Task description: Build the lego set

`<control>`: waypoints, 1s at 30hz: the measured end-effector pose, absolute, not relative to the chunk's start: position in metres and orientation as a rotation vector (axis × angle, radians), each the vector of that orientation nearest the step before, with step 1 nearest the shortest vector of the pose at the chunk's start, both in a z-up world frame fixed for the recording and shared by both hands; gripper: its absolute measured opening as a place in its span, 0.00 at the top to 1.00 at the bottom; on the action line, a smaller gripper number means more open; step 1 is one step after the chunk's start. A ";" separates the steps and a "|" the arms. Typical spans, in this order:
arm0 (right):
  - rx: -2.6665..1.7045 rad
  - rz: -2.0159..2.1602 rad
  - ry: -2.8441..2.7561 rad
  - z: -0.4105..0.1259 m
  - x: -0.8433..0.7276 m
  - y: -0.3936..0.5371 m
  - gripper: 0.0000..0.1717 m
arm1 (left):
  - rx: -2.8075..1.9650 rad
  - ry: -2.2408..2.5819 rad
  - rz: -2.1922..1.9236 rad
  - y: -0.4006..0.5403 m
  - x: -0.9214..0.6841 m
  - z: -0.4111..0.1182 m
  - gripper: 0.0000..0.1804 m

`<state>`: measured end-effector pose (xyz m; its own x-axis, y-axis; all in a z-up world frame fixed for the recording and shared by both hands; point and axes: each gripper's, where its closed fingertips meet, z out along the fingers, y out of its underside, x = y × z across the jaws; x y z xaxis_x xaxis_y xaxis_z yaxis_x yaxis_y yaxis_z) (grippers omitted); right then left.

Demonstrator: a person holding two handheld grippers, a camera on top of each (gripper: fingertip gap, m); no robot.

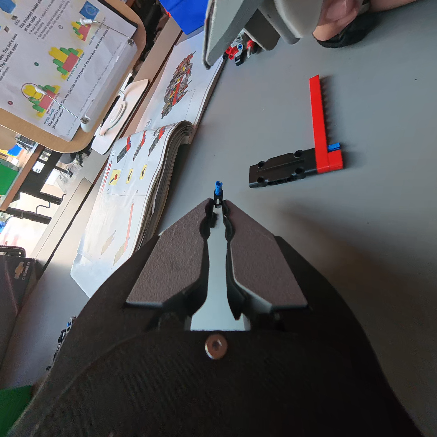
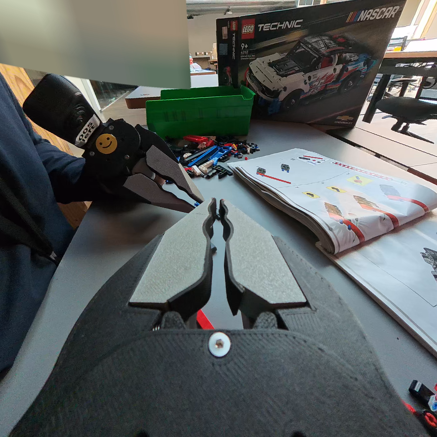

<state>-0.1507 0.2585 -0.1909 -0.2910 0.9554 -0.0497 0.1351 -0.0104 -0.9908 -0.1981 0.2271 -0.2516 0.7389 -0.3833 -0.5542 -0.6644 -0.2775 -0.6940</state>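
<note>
The left gripper [image 1: 218, 203] pinches a tiny black piece with a blue pin [image 1: 218, 194] at its tips, in the middle of the left wrist view, and the blue end pokes out past the fingers. It hangs over the grey bench [image 1: 283, 236]. Up and to the right lies a black flat block joined to a long red beam [image 1: 316, 132]. To the left an open instruction booklet [image 1: 132, 179] rests on the bench. The right gripper [image 2: 218, 203] is clenched, with its tips almost together in the middle of the right wrist view; a small dark bit shows between them, but I cannot tell what it is. The tips of the two grippers are close together. Behind them is a pile of small building pieces [image 2: 212, 153], then a green bin [image 2: 198, 113] and a big toy car box [image 2: 307, 66] at the upper right.
</note>
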 end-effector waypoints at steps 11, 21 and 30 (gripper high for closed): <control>-1.182 1.444 -1.681 -0.203 -0.149 0.239 0.94 | -1.829 0.937 0.368 0.223 -0.179 -0.254 0.97; -1.256 1.404 -1.794 -0.217 -0.138 0.229 0.98 | -1.583 1.194 0.647 0.212 -0.148 -0.250 0.98; -1.220 1.356 -1.934 -0.229 -0.133 0.212 0.95 | -1.526 1.220 0.737 0.211 -0.144 -0.247 0.97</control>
